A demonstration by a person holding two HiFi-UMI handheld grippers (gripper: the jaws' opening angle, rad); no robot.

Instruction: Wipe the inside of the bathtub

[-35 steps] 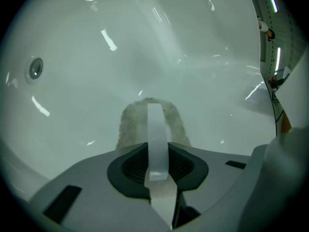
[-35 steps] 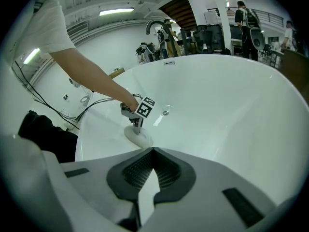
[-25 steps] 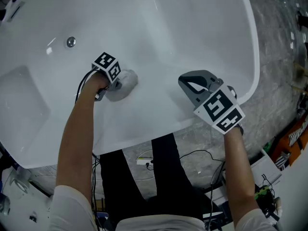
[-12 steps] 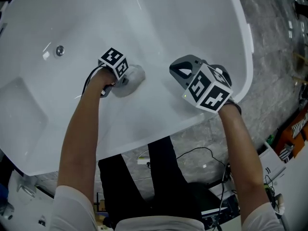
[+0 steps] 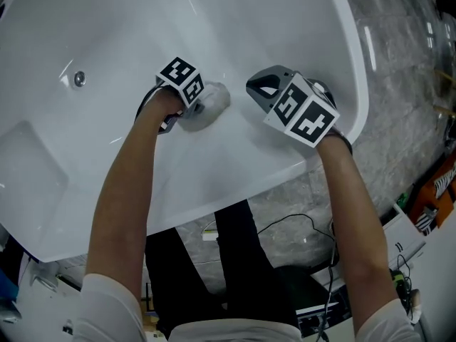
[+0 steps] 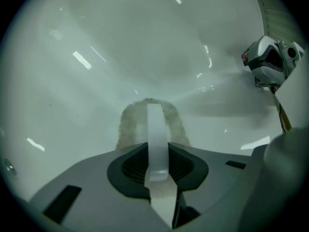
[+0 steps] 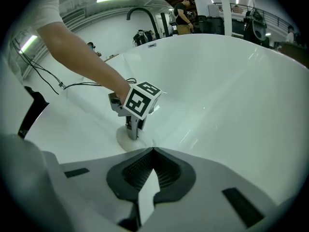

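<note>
Bathtub [image 5: 107, 20]: white, fills most of the head view, with stone floor [image 5: 406, 55] to its right. The wipe stroke looks to be in hand. The cloth [image 5: 214, 98] is pressed against the inner surface toward the tub's right end, well right of the drain fitting [image 5: 79, 79]. Left gripper [image 5: 198, 104] has its fingers [image 6: 155, 129] clamped on the cloth, which bulges out past them onto the enamel. Right gripper [image 5: 262, 90] hovers just right of the cloth, inside the rim, fingers [image 7: 147, 192] together with nothing between them. Next move, as I read it: drag the cloth along the curved wall under steady pressure, following the curve, with the right gripper out of the sweep path.
</note>
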